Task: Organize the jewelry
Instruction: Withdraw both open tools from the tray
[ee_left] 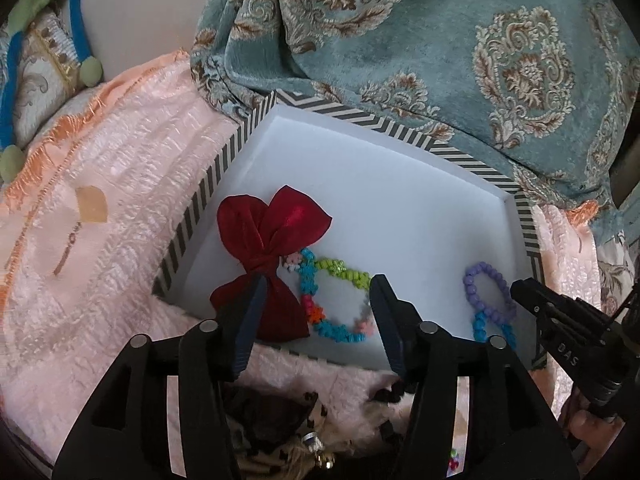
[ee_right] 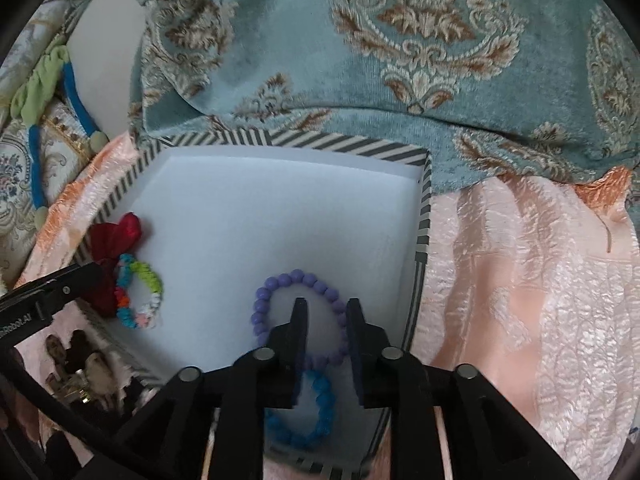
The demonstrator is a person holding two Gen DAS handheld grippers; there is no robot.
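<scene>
Your right gripper (ee_right: 325, 312) hangs parted over the purple bead bracelet (ee_right: 280, 282) inside the striped box (ee_right: 422, 240), one finger inside the loop; closing carelessly could snag the blue bracelet (ee_right: 320, 400) touching it. Your left gripper (ee_left: 318, 292) gapes empty above the multicoloured bracelet (ee_left: 332, 268) beside the red bow (ee_left: 272, 232).

a peach-pink textured bedspread (ee_left: 100, 208) with an orange fringed edge covers the surface that carries everything. a shallow box (ee_left: 528, 220) with black-and-white striped walls and a white floor rests directly on it. a teal blanket (ee_left: 420, 40) patterned with cream and brown medallions lies bunched over the spread, touching the box's far wall. near the box's close edge a fluffy pink piece (ee_left: 312, 376) lies on the spread, with some dark, unclear items beside it.
</scene>
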